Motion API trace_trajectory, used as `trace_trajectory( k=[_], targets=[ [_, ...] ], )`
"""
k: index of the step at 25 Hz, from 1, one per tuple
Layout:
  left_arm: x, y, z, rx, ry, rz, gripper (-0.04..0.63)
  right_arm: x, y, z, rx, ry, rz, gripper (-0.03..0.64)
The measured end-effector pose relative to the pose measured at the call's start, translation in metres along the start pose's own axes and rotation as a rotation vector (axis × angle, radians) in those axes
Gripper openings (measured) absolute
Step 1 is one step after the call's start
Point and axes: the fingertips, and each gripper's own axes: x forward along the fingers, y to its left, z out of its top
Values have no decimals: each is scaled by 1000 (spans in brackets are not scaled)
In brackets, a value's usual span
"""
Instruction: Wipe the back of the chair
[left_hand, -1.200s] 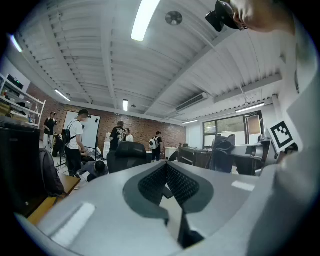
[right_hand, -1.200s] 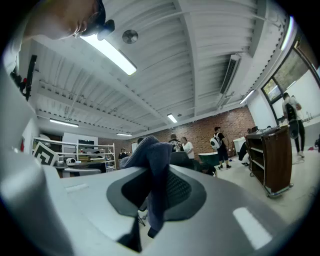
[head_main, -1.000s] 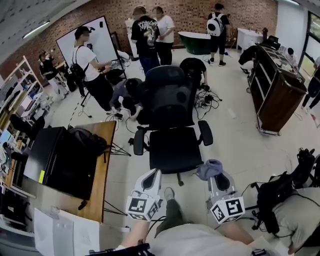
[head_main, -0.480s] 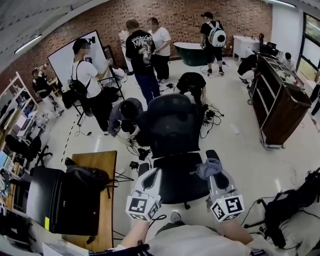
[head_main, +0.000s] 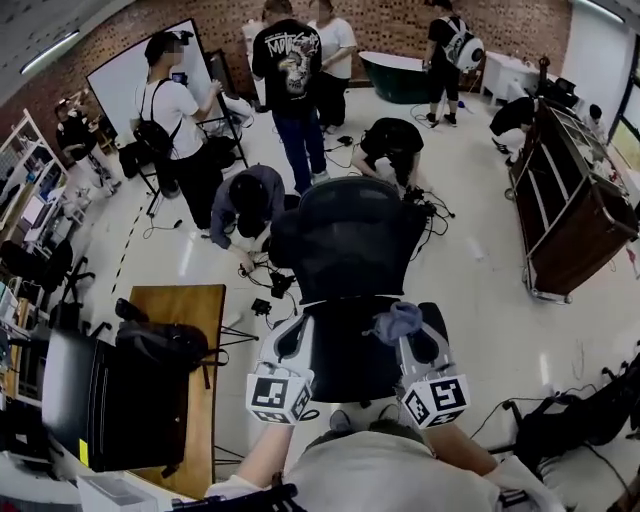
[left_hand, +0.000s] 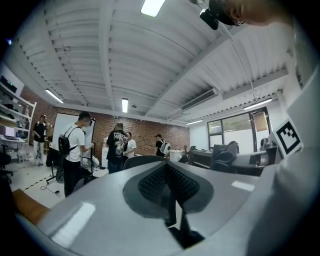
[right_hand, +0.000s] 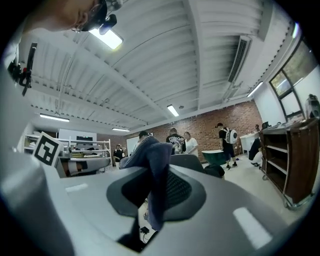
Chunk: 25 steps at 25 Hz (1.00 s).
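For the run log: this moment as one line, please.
right gripper: shut on cloth | left gripper: shut, empty | chair: back beyond both grippers | wiping: not yet begun

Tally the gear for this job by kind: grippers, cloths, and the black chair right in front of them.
Grippers: 2, the left gripper shut and empty, the right gripper shut on the cloth.
Cloths: 1, blue-grey.
Chairs: 1, the black chair.
Total: 4.
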Motion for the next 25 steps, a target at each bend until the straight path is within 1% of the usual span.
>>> trace_trajectory(
  k=[2,4,6,8,10,13,15,17,20,23,25],
  targets=[
    [5,-2,3,-16,-5,34,55,27,-16,-10,-6,19,22,54],
    [9,-5,0,-12,5,50,55,71,-35,-31,-22,31,37,54],
    [11,-7,-2,-4,18,82,55,136,-55,-64,-34,72,51,54],
    [7,-14,-1,5,17,117,55,204,-74,-109,-41,155,58,54],
    [0,-19,-2,24,24,160,55,262,-90,-150,-33,229,47,54],
    [-14,-9,-15,61,62,245,55,321,-99,-193,-26,297,38,54],
    [-22,0,-24,49,79,277,55,337,-107,-210,-19,319,15,54],
    [-24,8,-26,34,80,279,55,346,-123,-214,-4,326,-29,54],
    [-17,20,-22,1,59,242,55,340,-156,-195,-19,311,-98,54],
    [-3,28,-22,-32,37,185,55,311,-203,-175,-72,297,-185,54],
    [1,34,-24,-40,30,139,55,288,-230,-167,-84,279,-260,54]
  ],
)
